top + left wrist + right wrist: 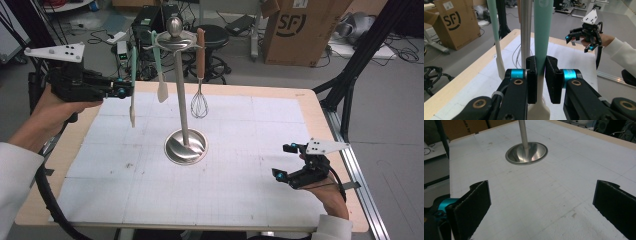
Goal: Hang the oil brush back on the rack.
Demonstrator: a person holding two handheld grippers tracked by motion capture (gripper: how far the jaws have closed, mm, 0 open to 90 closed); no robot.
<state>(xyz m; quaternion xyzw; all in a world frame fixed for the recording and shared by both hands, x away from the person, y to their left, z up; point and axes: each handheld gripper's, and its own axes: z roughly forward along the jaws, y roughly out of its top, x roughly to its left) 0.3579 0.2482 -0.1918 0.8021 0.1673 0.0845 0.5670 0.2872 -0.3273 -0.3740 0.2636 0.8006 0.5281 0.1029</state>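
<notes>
Since it's hanging or unhooking at the utensil stand (185, 145), the left claw (131, 91) clamps the mint spatula (543, 32); right claw (285, 161) idles, gaping.

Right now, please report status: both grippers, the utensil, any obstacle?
Left gripper shut on mint spatula, held beside the stand pole. Right gripper open, low over the mat. Second spatula and whisk hang close by.
</notes>
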